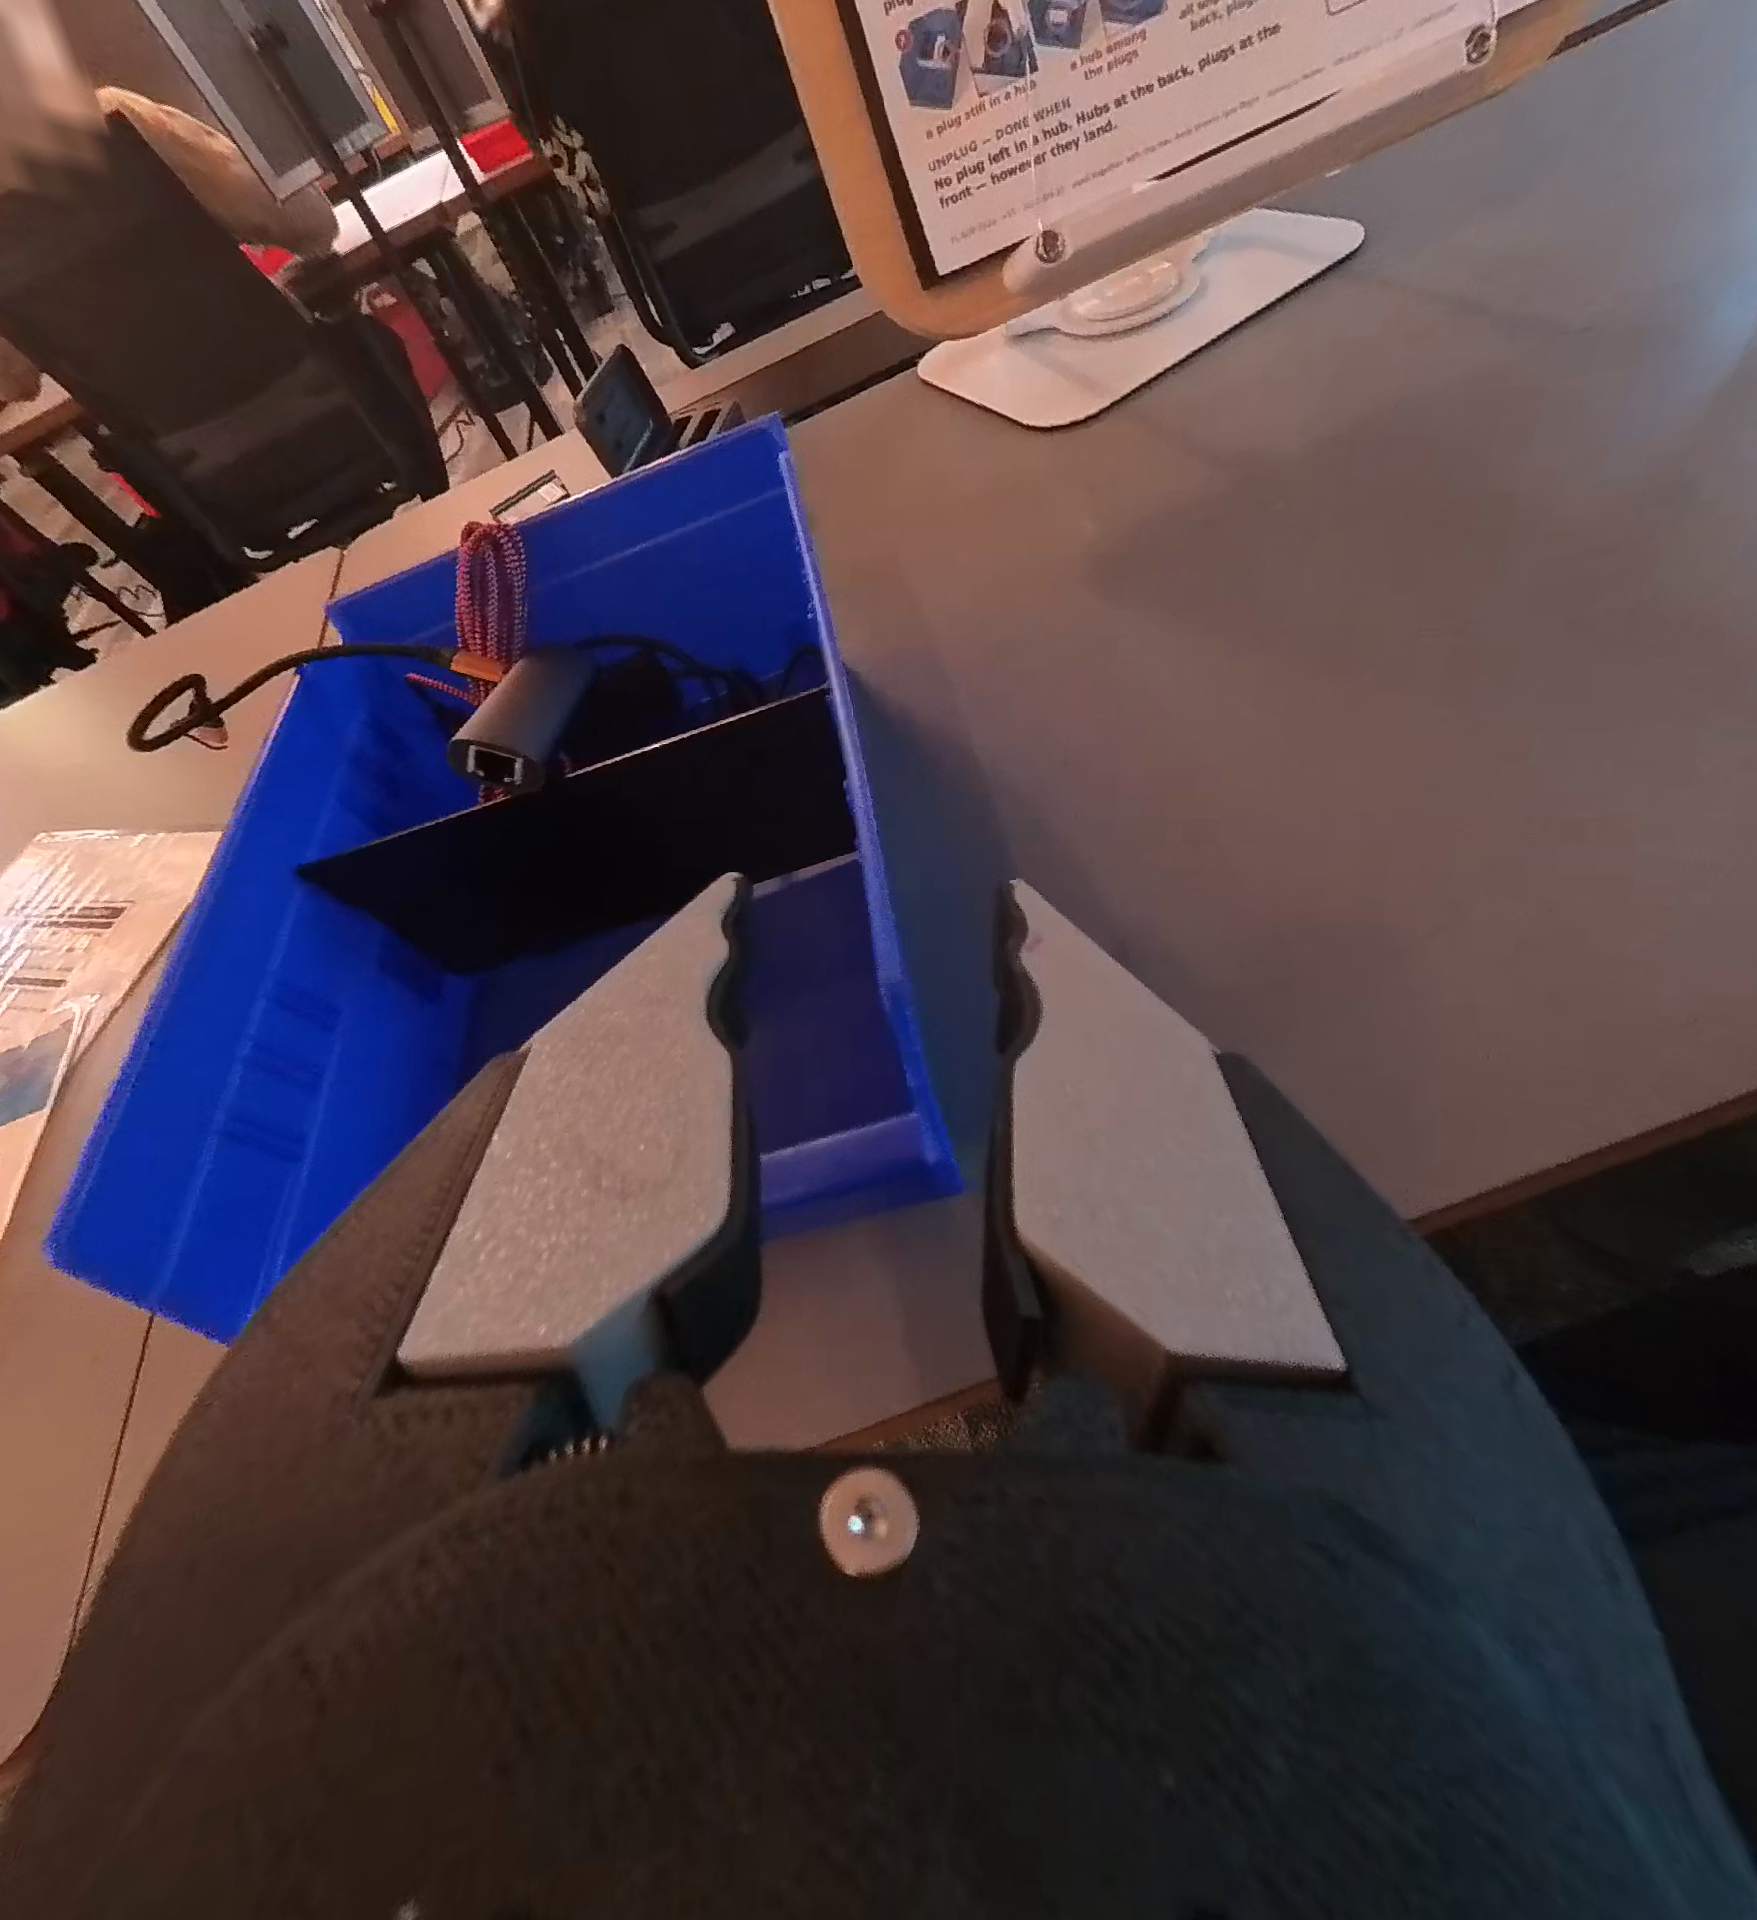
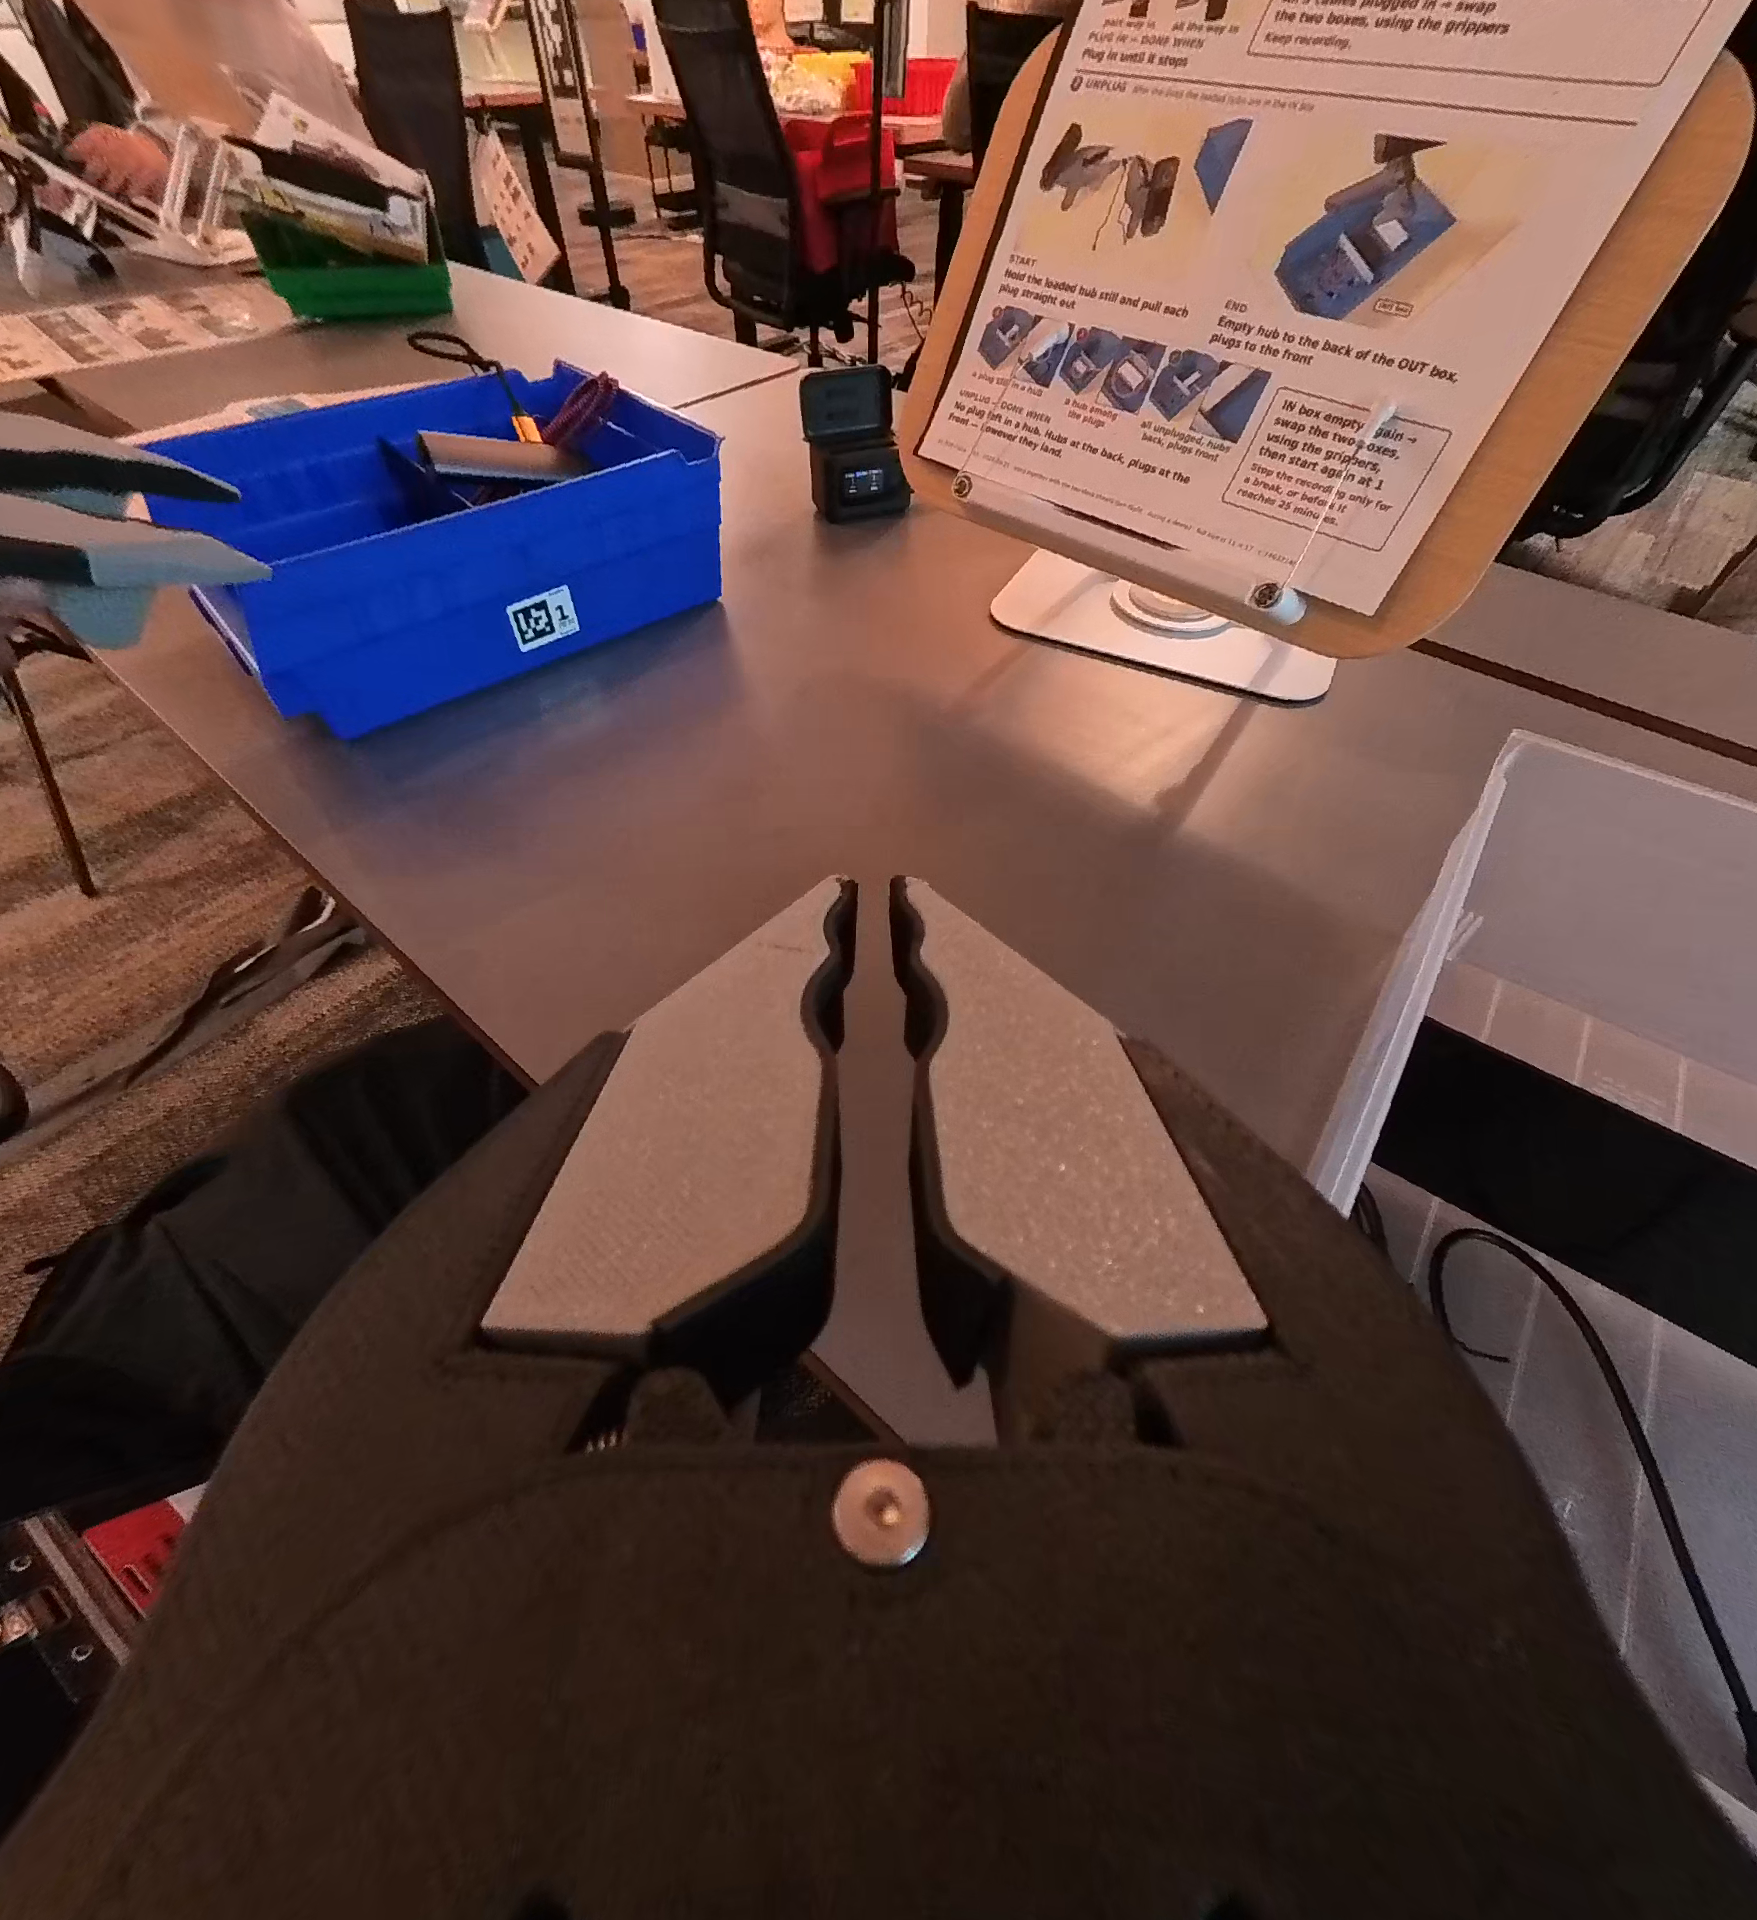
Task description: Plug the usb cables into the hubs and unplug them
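left tongs (image 1: 869, 894) apart, empty, over blue bin (image 1: 261, 1091) | right tongs (image 2: 872, 883) nearly together, empty, above desk (image 2: 853, 748) | hub (image 1: 515, 717) in bin, frame centre-left

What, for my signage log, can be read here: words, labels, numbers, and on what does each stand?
I do not copy wording; the bearers:
Instruction sheet on the wooden stand: printed text, legible.
Sticker on the blue bin: square code, one numeral.
Small black device: lit screen, too small.
Laminated sheets beside the bin: blurred.
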Tool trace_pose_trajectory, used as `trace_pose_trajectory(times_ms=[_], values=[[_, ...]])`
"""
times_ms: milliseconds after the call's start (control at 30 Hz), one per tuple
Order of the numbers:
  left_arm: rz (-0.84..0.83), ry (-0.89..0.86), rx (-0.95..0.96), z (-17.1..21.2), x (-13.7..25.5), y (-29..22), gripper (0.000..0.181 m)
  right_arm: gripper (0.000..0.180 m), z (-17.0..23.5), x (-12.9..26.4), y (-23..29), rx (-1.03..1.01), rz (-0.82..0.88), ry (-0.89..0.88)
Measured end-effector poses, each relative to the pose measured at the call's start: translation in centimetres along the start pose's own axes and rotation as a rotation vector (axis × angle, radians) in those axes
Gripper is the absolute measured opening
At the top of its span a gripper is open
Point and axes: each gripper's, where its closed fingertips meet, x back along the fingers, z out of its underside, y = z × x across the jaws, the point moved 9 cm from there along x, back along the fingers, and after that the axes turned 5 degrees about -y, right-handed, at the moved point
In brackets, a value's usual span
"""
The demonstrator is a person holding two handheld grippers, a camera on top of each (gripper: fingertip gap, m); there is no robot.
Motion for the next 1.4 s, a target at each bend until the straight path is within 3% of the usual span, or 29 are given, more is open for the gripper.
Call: trace_pose_trajectory(times_ms=[1400], values=[[0.021, 0.031, -0.023, 0.3, -0.8, -1.0, 0.049, 0.002, -0.5, 0.4, 1.0, 0.041, -0.018, 0.003]])
